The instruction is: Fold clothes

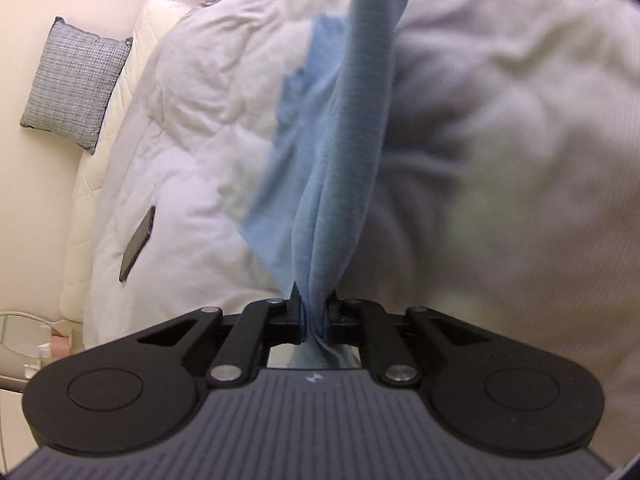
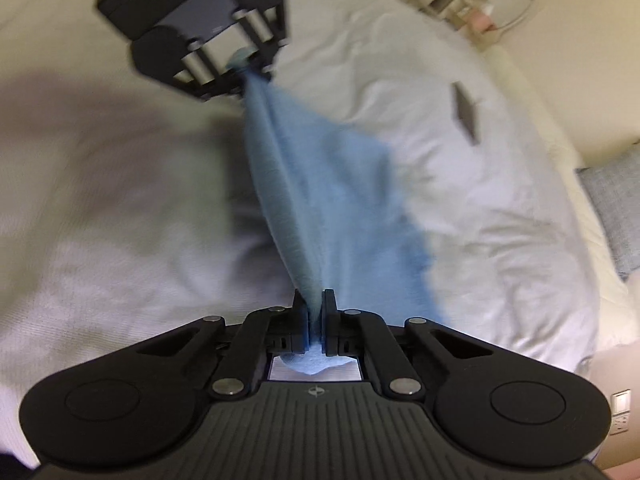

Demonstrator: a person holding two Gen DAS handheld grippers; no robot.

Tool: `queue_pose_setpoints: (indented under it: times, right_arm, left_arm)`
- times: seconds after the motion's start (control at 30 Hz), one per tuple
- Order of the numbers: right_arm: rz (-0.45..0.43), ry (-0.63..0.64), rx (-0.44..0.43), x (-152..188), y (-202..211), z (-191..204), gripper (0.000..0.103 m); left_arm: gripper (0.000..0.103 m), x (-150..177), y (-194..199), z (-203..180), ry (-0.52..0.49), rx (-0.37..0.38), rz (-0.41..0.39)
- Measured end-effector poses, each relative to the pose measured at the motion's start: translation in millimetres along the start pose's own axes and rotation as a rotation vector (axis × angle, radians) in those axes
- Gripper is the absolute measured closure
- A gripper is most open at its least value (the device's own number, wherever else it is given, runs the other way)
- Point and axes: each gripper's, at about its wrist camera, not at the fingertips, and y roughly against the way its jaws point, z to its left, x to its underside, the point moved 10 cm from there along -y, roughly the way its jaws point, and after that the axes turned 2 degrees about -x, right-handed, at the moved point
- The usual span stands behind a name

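Observation:
A light blue cloth (image 1: 340, 152) hangs stretched in the air above a white duvet. My left gripper (image 1: 314, 312) is shut on one end of it. My right gripper (image 2: 315, 308) is shut on the other end of the same blue cloth (image 2: 320, 184). In the right wrist view the left gripper (image 2: 250, 66) shows at the top, its jaws pinching the far end. The cloth is pulled taut along one edge between the two grippers, and the rest drapes down to one side. Both views are blurred by motion.
The white duvet (image 1: 192, 152) covers the bed below. A dark phone (image 1: 136, 244) lies on it, also seen in the right wrist view (image 2: 466, 114). A grey pillow (image 1: 74, 84) leans at the headboard. A bedside table (image 2: 496, 4) stands at the bed's edge.

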Motion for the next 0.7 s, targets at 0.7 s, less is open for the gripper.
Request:
queue_pose_setpoints:
  times: [0.7]
  right_arm:
    - [-0.282,0.051,0.194,20,22,-396,0.102]
  left_arm:
    - [0.097,-214,-89,267,0.277,-0.232,0.07]
